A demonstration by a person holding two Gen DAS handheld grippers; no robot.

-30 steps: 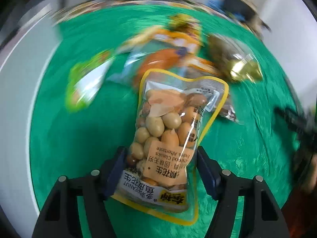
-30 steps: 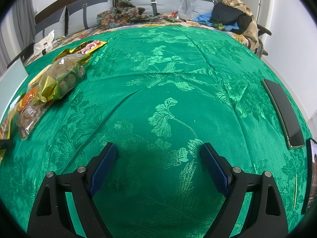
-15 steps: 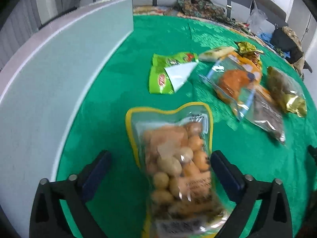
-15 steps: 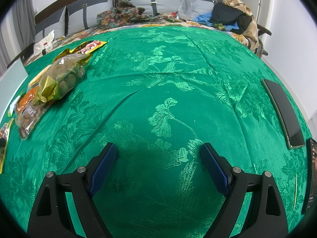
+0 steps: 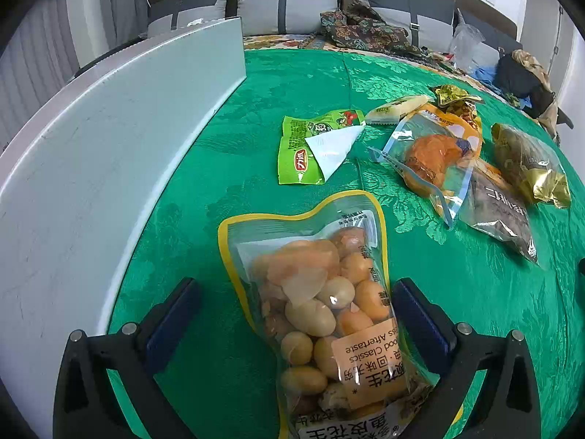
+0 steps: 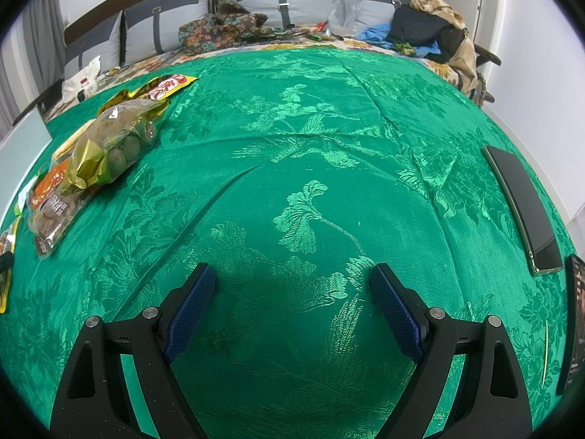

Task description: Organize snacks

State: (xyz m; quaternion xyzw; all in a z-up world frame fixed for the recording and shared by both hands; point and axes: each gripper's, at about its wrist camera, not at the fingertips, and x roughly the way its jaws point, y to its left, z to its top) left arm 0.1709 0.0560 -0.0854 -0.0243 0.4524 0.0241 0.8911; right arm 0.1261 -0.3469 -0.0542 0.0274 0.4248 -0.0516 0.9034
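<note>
Tabletop (image 6: 365,117) under a green floral cloth fills both views; largest thing on it, seen mostly from left wrist cam, is a pale grey-white panel (image 5: 109,168) running along the cloth's left edge. Right cam catches only a sliver of that panel at far left.

Left cam only: peanut bag (image 5: 321,303), clear w/ yellow border, lying flat on the cloth btwn the fingers of the left hand-held gripper (image 5: 292,314). Jaws have just been opening and now stand wide; left pad well clear of the bag, right pad just beside its edge, not pressing. Bag released, resting on the cloth near the panel.

Beyond it, a loose group of snacks: green packet (image 5: 310,150) w/ a white folded corner, orange-filled clear pouch (image 5: 435,157), dark pouch (image 5: 501,212) partly under it, gold-ended bag of olive-green items (image 5: 526,161), a small pale bar (image 5: 398,108) and a small gold-wrapped packet (image 5: 453,97) at the back.

Right cam shows some of the same pile from the other side, at far left, plus what left cam lacks: a dark phone (image 6: 523,205) lying near the cloth's right edge, well apart from the snacks. Right hand-held gripper (image 6: 292,307) hangs over bare cloth, jaws wide, nothing btwn them.
</note>
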